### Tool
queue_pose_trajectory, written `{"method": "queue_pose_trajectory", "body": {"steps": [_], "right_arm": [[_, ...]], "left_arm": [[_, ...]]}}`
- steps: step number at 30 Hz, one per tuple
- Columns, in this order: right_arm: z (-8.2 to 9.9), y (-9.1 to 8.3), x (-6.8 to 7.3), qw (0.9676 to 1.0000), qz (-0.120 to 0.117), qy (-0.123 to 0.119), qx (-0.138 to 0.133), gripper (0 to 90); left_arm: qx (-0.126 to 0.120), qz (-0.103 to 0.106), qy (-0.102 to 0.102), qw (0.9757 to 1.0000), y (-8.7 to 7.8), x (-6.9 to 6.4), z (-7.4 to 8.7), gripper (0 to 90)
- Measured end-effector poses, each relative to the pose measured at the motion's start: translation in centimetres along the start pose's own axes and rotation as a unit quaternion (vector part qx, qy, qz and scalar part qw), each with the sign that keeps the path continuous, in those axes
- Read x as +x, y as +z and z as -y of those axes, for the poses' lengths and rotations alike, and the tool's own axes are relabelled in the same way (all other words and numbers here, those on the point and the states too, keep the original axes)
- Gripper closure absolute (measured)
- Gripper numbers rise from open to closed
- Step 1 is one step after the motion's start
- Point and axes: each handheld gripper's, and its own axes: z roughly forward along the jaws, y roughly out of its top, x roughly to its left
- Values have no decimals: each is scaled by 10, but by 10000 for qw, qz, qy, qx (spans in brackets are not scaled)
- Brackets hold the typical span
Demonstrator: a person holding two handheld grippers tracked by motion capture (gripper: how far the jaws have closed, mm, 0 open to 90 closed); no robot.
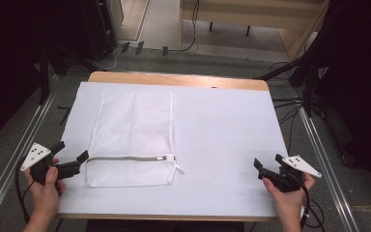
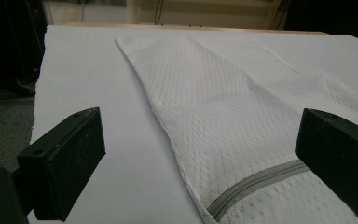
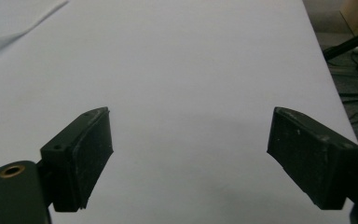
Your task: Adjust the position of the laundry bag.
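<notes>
At nine o'clock, left gripper point(image 1: 72, 159), jaws released, nears bag point(image 1: 134, 137); next, grasp its zipper point(image 1: 128, 158).

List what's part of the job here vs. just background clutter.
In play:
- white mesh laundry bag, lying flat
- its grey zipper, zipped shut
- left gripper, open, beside the bag's zipper end
- right gripper, open, over bare sheet

Background:
- white sheet
- wooden table
- floor cables
</notes>
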Motion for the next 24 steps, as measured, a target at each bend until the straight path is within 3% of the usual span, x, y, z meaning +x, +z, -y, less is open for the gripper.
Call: {"method": "queue_pose_trajectory", "body": {"steps": [5, 7, 9, 17, 20, 24], "right_arm": [[-13, 2, 33, 9994, -208, -236, -153, 299], [-21, 7, 52, 9985, -431, -273, -221, 385], [-27, 14, 68, 9973, -553, -416, -226, 401], [-45, 54, 140, 9923, -1120, -536, 20, 555], [-48, 70, 162, 9897, -1261, -655, 158, 596], [-51, 95, 189, 9875, -1394, -611, 409, 617]], "left_arm": [[8, -15, 6, 10000, 0, -1, 1, 18], [21, -21, 22, 10000, 0, -1, 2, 18], [17, -29, 10, 10000, 0, -1, 2, 17], [15, -22, 5, 10000, 0, -1, 3, 18], [15, -5, 10, 10000, 0, -2, 3, 18], [39, 11, 0, 10000, 0, -1, 3, 18]]}}
